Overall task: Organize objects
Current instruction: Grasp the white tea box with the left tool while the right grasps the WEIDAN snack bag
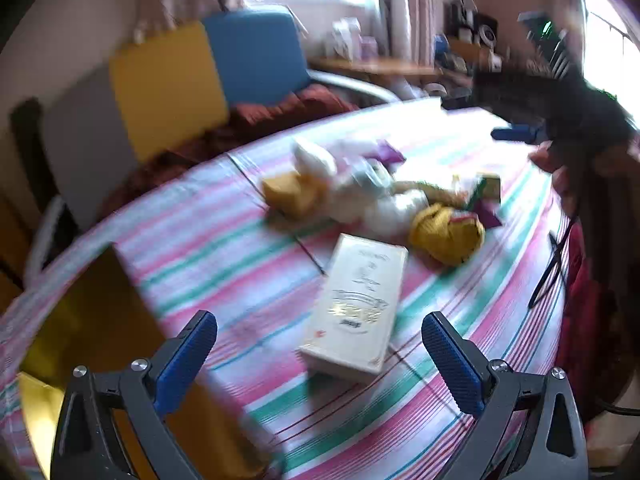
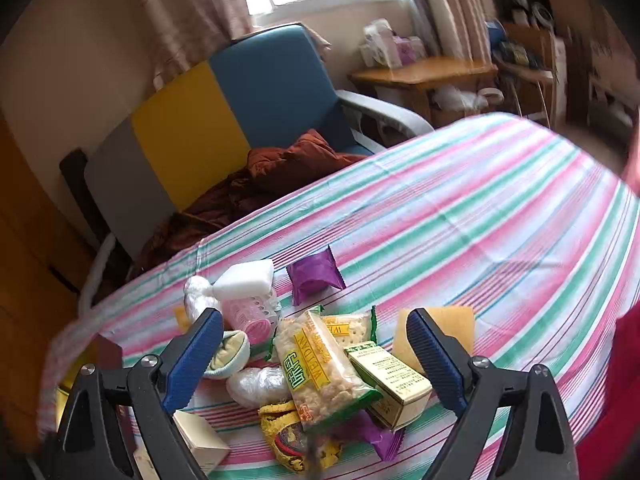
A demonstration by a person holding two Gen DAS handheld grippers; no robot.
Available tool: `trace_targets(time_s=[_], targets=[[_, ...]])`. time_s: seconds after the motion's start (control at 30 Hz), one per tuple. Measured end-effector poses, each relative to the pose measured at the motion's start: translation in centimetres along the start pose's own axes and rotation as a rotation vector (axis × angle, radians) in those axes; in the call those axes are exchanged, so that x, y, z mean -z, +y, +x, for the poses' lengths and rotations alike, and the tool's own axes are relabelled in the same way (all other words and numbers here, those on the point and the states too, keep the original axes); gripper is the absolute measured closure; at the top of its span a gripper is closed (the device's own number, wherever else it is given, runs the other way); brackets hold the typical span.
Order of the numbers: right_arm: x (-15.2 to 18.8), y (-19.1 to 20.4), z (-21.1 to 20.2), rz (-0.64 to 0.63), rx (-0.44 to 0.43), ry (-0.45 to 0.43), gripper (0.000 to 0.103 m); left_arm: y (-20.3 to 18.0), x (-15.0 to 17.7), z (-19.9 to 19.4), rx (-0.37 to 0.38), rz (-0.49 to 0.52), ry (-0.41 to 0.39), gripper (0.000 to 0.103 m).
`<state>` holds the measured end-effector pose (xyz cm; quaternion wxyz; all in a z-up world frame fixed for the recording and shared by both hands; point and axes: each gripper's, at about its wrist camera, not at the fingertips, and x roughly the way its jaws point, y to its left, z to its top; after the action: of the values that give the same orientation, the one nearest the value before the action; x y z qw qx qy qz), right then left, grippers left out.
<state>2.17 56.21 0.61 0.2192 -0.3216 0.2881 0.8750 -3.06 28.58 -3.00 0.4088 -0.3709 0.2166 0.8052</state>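
Both tools hang above the striped tabletop (image 2: 460, 208) with nothing between their pads. The left tool (image 1: 320, 354) stands spread to its widest over a cream box (image 1: 356, 304); the right tool (image 2: 316, 354) is also spread wide, above a heap of mixed goods.

**Step in hand.** Judging from the poses, this is the approach phase: no item is gripped yet and sorting has not visibly begun. The left wrist view is blurred, so fine detail there is uncertain.

**Location of items.**
- The cream box lies flat by itself, toward the near edge of the tabletop, just in front of the heap.
- A yellow container (image 1: 100, 320) sits at the near left corner — probably a destination, though this cannot be confirmed.
- In the right wrist view the heap holds a rice-cracker packet (image 2: 316, 364), a green-and-yellow carton (image 2: 392, 384), a purple packet (image 2: 314, 276), a white sponge (image 2: 246, 280) and a pink roller (image 2: 250, 314), mostly touching or overlapping.

**Orientation.** The cream box's long axis runs from the near edge away toward the heap, roughly in line with the left tool's pointing direction. The rice-cracker packet lies likewise, tilted slightly leftward at its far end.

**Next move.** The left tool would need to descend and straddle the box across its short width before closing.
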Motion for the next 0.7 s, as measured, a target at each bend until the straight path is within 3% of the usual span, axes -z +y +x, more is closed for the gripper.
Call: trace_targets(time_s=[0.23,0.33,0.43,0.47,0.7], targets=[[0.1,0.0,0.6,0.006,0.001,0.023,0.008,-1.2,-1.4,4.0,0.006,0.030,0.056,0.002],[0.3,0.6,0.9,-0.026,0.008,0.036,0.009,-1.3,-1.8,5.1,0.017,0.035,0.081,0.014],[0.5,1.1,1.1,-0.054,0.015,0.048,0.008,-1.4,-1.6,6.4,0.041,0.025,0.130,0.036],[0.6,1.3,1.2,-0.063,0.021,0.051,0.009,-1.4,-1.3,6.8,0.053,0.015,0.147,0.049],[1.6,3.7,2.8,-0.215,0.103,0.100,0.012,-1.0,0.4,4.7,0.067,-0.048,0.086,0.052]])
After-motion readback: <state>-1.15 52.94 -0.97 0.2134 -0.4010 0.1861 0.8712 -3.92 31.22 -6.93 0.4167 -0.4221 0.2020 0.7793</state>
